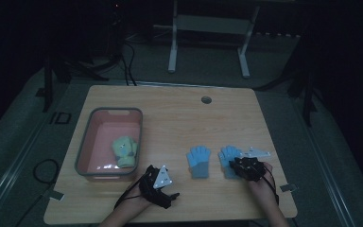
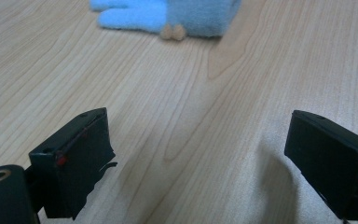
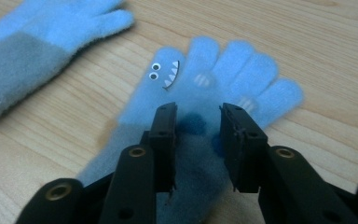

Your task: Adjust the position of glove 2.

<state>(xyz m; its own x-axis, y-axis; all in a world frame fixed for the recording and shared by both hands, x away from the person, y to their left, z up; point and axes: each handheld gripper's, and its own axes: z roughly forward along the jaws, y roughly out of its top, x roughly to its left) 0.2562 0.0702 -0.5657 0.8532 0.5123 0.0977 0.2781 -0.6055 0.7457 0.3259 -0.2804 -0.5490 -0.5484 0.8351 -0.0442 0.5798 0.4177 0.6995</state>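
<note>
A: The right hand-held gripper (image 3: 198,140) stands over the right blue glove (image 3: 214,79), the one with the small monster face, near the front right corner of the desk (image 1: 179,113). Its jaws are a narrow way apart with the palm fabric between them. I cannot say for sure that the pads already press the cloth; I think they do not yet hold it.

B: What can go wrong here?

A: In my judgement, the jaws may take only a thin fold of the fleece. Then the glove will hang and slip out when it is lifted. Also, if the jaws push down on the desk while closing, the glove may slide away instead of being caught.

B: And the other glove?

A: The left blue glove (image 1: 199,161) lies just beside it, apart, toward the middle of the front edge. If the right one is dragged and not lifted, it can push or pull this neighbour.

B: Where is the left hand-held gripper (image 1: 159,184)?

A: Near the front edge, left of the middle, with its jaws spread wide over bare wood, holding nothing.

B: Anything in the way?

A: The pink bin (image 1: 86,142) stands by the left edge, with a yellow-green glove (image 1: 124,152) already inside. The left hand-held gripper and the left blue glove are between the right blue glove and the bin, so the carry must go above them.
</note>
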